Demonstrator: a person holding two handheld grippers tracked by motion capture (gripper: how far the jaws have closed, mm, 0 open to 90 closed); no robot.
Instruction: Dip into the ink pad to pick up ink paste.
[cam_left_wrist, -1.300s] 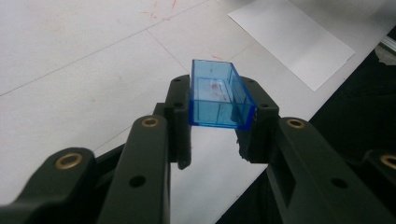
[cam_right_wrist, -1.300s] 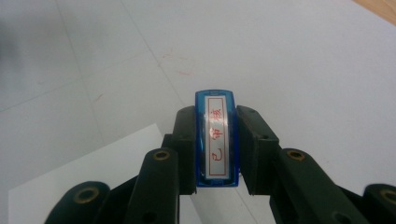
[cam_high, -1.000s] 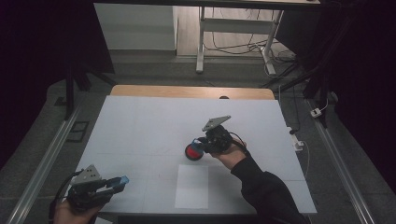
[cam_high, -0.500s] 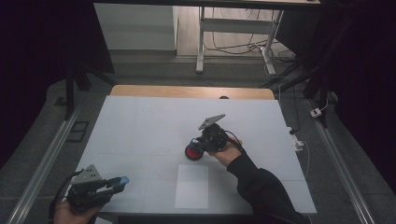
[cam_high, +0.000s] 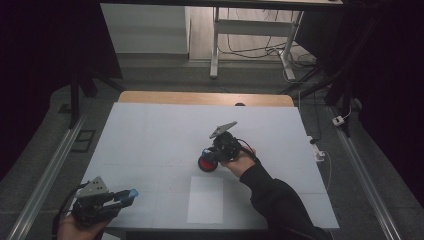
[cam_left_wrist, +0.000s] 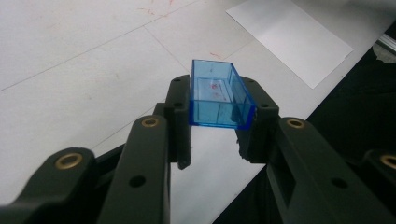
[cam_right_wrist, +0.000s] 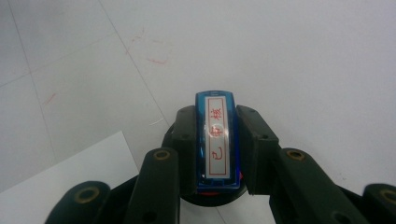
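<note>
In the high view, the left gripper (cam_high: 117, 198) sits at the near left corner of the white table (cam_high: 150, 135), carrying a small blue cap (cam_high: 132, 193) at its tip, while the right gripper (cam_high: 216, 155) is over the middle of the table, pressed down onto a round red ink pad (cam_high: 205, 163) just beyond a white sheet of paper (cam_high: 206, 199). In the left gripper view, the left gripper (cam_left_wrist: 219, 122) is pinching the blue cap (cam_left_wrist: 219, 95), a clear open box, held above the table with the corner of the paper (cam_left_wrist: 292, 37) farther off. In the right gripper view, the right gripper (cam_right_wrist: 215, 149) is clamped on a blue stamp (cam_right_wrist: 217, 140) whose label carries red characters; the stamp stands on the dark-rimmed ink pad (cam_right_wrist: 187, 196), and the paper (cam_right_wrist: 65, 172) lies just beside it. The step in hand looks like inking the uncapped stamp. The next move would call for lifting the stamp straight off the pad, carrying it over the sheet and pressing it down flat, with the cap kept ready in the other gripper.
</note>
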